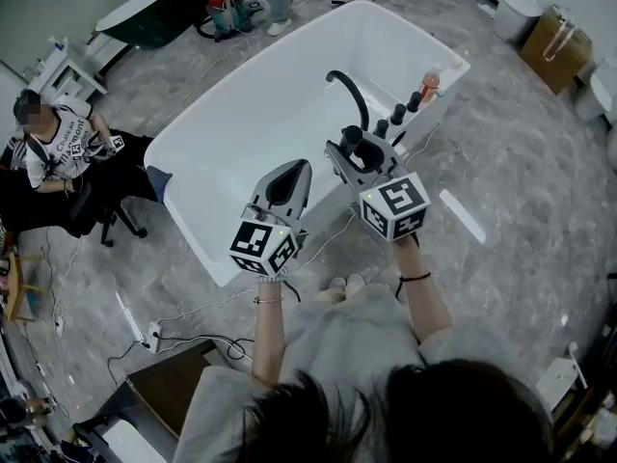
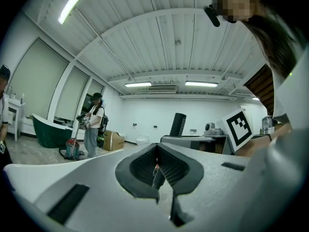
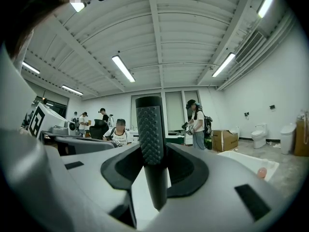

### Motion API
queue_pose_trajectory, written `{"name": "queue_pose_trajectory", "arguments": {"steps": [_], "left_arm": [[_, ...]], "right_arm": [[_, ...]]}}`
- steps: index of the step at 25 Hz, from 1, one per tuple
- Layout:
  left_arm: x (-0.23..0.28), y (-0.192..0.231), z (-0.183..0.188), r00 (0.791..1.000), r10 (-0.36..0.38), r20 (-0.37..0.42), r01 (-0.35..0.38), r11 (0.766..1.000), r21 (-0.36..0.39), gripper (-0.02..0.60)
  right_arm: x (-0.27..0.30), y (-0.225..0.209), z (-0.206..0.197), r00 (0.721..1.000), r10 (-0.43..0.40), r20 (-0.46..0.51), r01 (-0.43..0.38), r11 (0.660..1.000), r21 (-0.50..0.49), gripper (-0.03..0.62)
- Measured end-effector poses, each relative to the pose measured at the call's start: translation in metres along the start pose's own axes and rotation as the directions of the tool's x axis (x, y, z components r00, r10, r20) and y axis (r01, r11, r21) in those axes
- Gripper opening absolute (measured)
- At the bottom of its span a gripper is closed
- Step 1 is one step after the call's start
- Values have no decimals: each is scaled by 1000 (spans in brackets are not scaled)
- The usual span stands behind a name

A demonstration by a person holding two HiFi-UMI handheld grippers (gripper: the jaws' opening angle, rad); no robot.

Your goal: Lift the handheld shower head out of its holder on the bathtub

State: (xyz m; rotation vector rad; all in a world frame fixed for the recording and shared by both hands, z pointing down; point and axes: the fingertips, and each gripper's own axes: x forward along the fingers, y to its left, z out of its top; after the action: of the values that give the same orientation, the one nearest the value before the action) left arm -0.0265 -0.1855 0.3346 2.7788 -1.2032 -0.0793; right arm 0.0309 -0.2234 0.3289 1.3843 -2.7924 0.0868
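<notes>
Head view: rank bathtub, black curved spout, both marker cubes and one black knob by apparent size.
1. Bathtub
2. Left marker cube and right marker cube: alike, tied; both sit close to the camera
3. Curved spout
4. Knob

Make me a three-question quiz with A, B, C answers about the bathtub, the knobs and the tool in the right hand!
1. Where are the black knobs? A on the floor; B on the bathtub rim; C on a chair.
2. What colour is the bathtub? A white; B red; C yellow.
3. What is the right tool doing? A standing wide apart, empty; B gripping a cup; C gripping the black shower head handle.
Answers: B, the knobs line the rim beside the curved tap; A, its walls are white all over; C, the knobbly handle stands clamped between the jaws.
</notes>
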Motion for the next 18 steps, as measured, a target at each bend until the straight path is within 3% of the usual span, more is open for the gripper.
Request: {"name": "queue_pose_trajectory", "arguments": {"steps": [18], "left_arm": [[3,-2,-3,1000,-14,-15,14,1000,-4,5]], "right_arm": [[0,1,0,1000,-4,12,4,1000,3,133]]}}
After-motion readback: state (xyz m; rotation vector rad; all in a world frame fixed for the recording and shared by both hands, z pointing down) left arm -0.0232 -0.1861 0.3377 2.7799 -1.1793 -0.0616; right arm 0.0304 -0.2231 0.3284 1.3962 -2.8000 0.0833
